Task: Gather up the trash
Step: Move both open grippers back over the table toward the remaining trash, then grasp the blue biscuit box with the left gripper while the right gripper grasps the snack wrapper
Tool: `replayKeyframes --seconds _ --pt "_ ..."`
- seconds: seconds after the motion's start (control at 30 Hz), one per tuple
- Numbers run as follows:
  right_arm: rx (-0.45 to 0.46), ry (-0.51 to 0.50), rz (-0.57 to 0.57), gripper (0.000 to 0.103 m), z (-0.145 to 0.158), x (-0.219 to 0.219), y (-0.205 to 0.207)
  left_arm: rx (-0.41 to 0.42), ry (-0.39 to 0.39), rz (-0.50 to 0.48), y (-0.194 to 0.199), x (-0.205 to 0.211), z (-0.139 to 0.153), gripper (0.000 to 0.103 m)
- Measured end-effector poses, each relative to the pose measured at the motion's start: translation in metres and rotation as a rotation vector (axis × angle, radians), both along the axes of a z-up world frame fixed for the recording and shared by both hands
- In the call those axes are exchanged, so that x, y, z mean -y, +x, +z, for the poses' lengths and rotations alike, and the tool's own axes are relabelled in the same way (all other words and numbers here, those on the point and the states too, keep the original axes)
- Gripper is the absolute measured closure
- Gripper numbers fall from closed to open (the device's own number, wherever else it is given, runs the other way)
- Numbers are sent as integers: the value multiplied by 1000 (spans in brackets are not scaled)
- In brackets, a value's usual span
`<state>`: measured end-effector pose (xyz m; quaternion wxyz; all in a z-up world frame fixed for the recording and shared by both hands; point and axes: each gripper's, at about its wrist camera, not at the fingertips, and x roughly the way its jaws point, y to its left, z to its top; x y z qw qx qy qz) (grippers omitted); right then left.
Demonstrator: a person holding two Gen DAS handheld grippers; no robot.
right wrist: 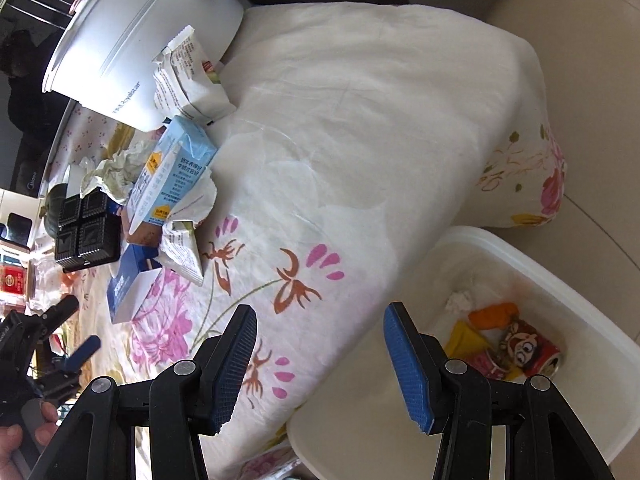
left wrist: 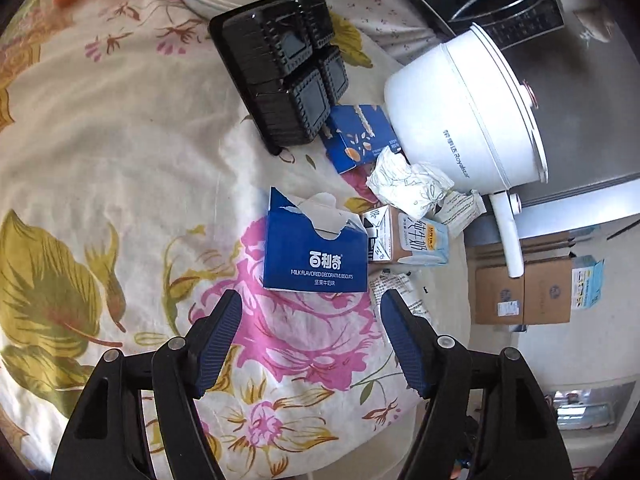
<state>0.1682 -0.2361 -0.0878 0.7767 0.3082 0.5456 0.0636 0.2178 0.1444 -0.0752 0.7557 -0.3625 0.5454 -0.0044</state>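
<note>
While the left tongs (left wrist: 311, 312) hang spread wide and empty just short of the blue biscuit box (left wrist: 316, 252), that torn-open carton looks like the natural next pick: it stands upright on the floral cloth of the surface (left wrist: 100, 152), its printed face toward the camera. To take it cleanly I would ease forward until the pads straddle its two side walls, then close gently, since thin card with a ripped top will likely buckle under a hard squeeze. The right tongs (right wrist: 320, 320) are also gaping and carry nothing, poised over the edge of the surface with the white bin (right wrist: 568, 292) below and to the right; a red can (right wrist: 528, 352) and some orange and yellow wrappers already lie in it, so the job is partly done. More rubbish crowds just behind the box: a milk carton (left wrist: 416, 244) lying on its side, touching or nearly touching the box's right edge, a crumpled paper wad (left wrist: 408, 180), a second blue box (left wrist: 360, 140) and a black plastic tray (left wrist: 288, 72). A flat wrapper (left wrist: 394, 292) lies right by the right-hand finger and could be snagged. The white electric pot (left wrist: 468, 116) stands close behind the pile and is no rubbish; its handle juts toward the surface's edge.
</note>
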Motion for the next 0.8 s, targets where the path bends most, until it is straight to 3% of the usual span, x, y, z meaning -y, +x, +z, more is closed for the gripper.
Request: replayKeyframes --seconds 0.4,0.63,0.7,0.77,0.8 --pt "36 52 21 44 -9 -47 37 -44 -23 44 22 11 -42 29" --pt "93 55 44 44 -14 -69 58 3 17 73 20 7 -36 30" --pt "122 44 65 44 -13 -77 63 8 38 74 20 5 -35 36" --pt "131 33 88 44 -14 -85 67 10 69 59 21 8 -34 53" --pt "139 28 92 44 -15 -89 69 7 97 53 21 10 -33 54"
